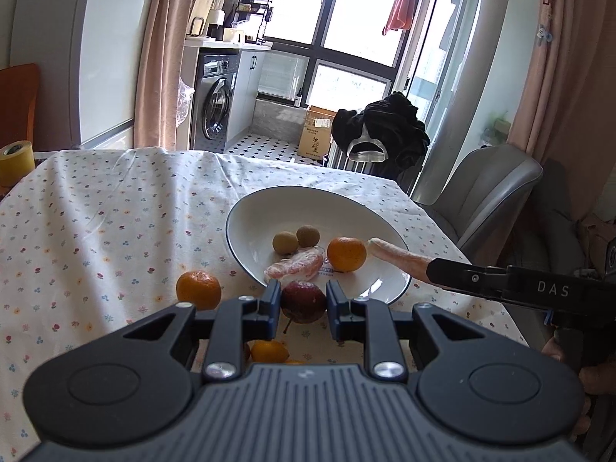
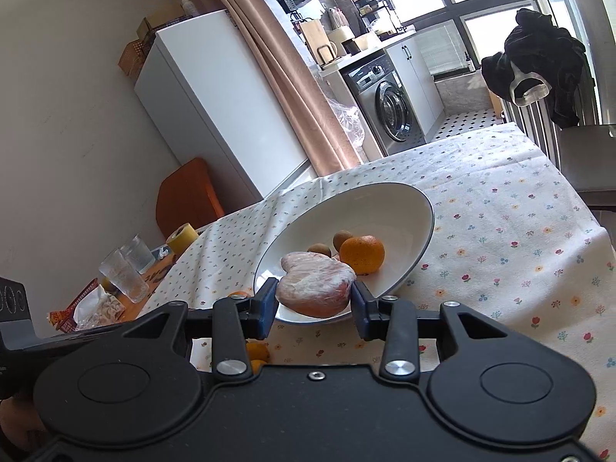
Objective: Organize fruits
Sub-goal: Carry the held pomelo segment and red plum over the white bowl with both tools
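Fruit near the left gripper's body is partly cut off: one small orange piece shows beneath it, a second barely. Counted in the white bowl: one mandarin, two brown round fruits, one plastic-wrapped pink piece. One more mandarin sits on the flowered tablecloth. Left jaws straddle a dark red fruit at the bowl's near rim; contact cannot be confirmed. Right gripper, tilted, pinches a wrapped heart-shaped pink slice over the bowl's near edge.
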